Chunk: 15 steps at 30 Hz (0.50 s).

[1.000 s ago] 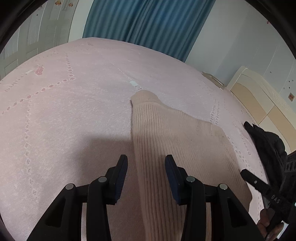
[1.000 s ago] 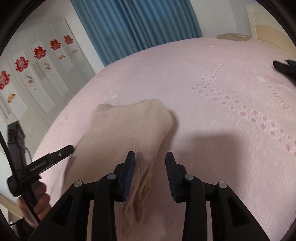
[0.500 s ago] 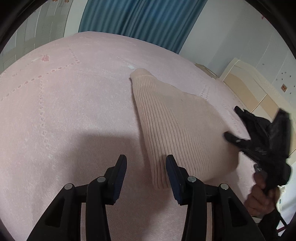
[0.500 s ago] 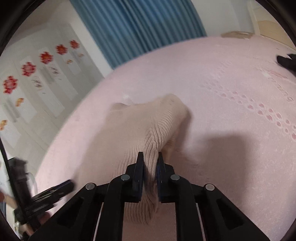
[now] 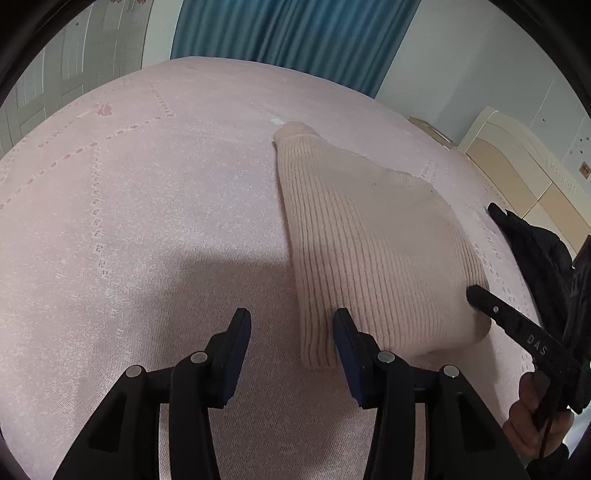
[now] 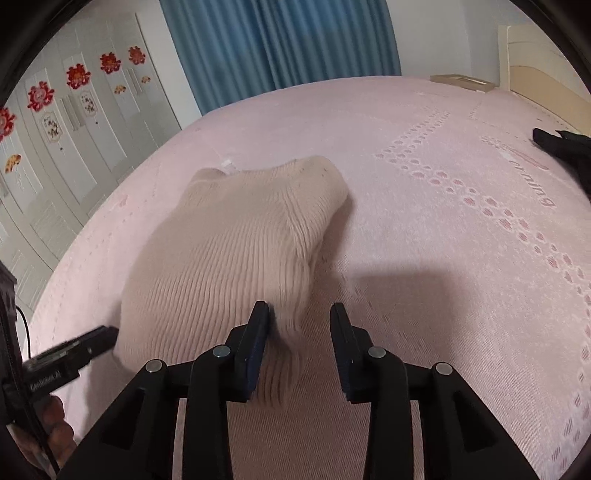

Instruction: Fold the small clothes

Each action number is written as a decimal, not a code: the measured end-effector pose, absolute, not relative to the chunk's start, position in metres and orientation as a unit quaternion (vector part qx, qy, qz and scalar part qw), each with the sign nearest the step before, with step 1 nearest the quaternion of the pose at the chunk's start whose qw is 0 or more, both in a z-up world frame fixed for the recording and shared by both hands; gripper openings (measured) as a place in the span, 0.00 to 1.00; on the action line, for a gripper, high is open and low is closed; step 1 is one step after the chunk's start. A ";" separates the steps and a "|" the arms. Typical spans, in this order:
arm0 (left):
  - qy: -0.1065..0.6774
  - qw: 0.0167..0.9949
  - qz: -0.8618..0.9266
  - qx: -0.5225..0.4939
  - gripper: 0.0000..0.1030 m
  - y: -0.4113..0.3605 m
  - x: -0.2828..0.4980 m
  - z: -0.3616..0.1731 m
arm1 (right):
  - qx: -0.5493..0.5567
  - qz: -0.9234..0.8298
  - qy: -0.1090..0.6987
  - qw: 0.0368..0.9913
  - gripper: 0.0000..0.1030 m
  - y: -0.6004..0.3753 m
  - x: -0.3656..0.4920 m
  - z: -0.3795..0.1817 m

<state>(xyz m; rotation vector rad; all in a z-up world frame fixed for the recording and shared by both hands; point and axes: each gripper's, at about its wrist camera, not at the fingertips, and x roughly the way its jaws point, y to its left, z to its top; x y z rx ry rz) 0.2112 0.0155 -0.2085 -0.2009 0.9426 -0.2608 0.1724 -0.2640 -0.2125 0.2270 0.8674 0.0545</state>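
Note:
A beige ribbed knit garment (image 5: 369, 236) lies folded on the pink bedspread (image 5: 147, 221). My left gripper (image 5: 291, 321) hovers at its near left corner. Its jaws are opening, and the corner lies between them close to the right finger without being pressed. In the right wrist view the same garment (image 6: 229, 251) sits ahead and to the left. The jaws of my right gripper (image 6: 300, 314) are opening too. The garment's near right edge rests against the left finger, loose and blurred. One of the right gripper's fingers (image 5: 517, 325) shows at the garment's right edge.
A black garment (image 5: 535, 251) lies to the right on the bed, seen also as a black garment (image 6: 565, 147) at the far right. A cream headboard (image 5: 517, 155) stands behind it, with blue curtains (image 5: 288, 33) beyond the bed and white wardrobe doors (image 6: 74, 110) on the left.
The right gripper pinched the garment's folded edge half a second ago and has now let go and spread. The left gripper drew back to the garment's near corner.

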 end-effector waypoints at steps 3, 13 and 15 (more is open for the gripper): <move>0.448 0.881 -0.125 -0.083 0.47 0.014 0.203 -0.204 | 0.096 0.008 0.425 0.900 0.34 -0.266 0.156 -0.214; 0.450 0.883 -0.097 -0.090 0.53 0.012 0.159 -0.171 | 0.093 -0.022 0.443 0.891 0.35 -0.258 0.094 -0.179; 0.436 0.892 -0.091 -0.074 0.62 0.007 0.145 -0.152 | 0.079 -0.029 0.438 0.895 0.40 -0.251 0.082 -0.162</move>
